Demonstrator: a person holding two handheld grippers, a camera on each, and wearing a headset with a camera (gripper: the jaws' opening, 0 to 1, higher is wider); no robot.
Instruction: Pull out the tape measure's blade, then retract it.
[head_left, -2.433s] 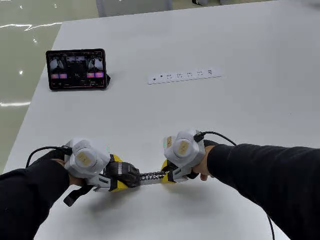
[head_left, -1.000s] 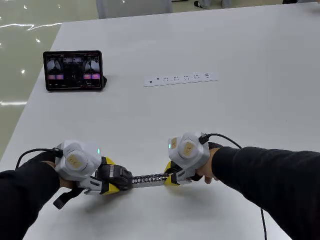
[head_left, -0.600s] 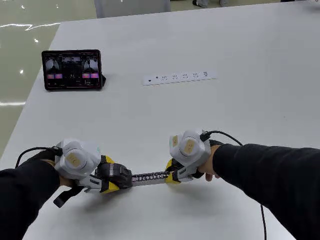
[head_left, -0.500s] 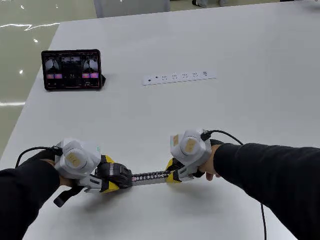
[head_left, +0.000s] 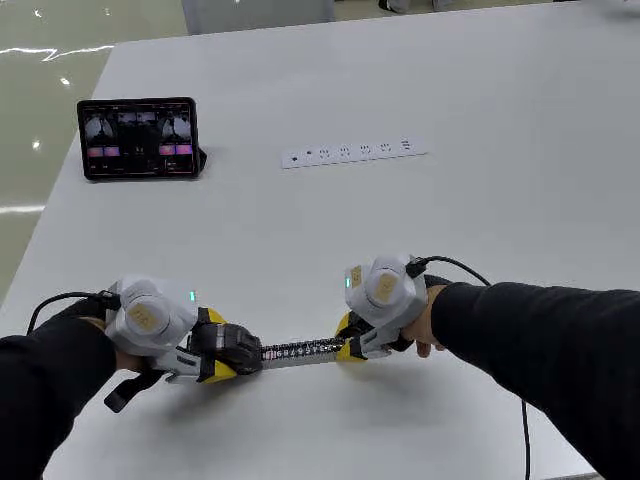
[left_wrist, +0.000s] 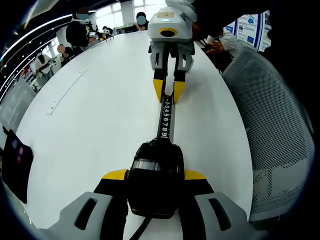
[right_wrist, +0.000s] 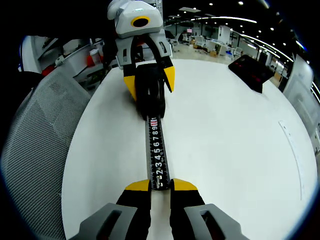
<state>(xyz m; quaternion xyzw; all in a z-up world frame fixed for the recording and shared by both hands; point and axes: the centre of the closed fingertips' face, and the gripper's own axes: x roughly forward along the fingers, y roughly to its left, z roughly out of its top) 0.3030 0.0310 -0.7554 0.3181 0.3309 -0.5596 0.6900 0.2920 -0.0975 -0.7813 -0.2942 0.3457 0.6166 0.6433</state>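
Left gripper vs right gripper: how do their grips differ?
The left gripper clamps the black tape measure case, jaws spread wide around it; the right gripper pinches the blade at its tip, jaws nearly together. Both are shut on the same tape, facing each other low over the white table.

blade longer, drawn further out

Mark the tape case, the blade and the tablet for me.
tape case (left_wrist: 156, 172), left gripper view, black top face.
blade (right_wrist: 156, 152), right gripper view, numbered strip at mid-length.
tablet (head_left: 138, 137), head view, screen centre.
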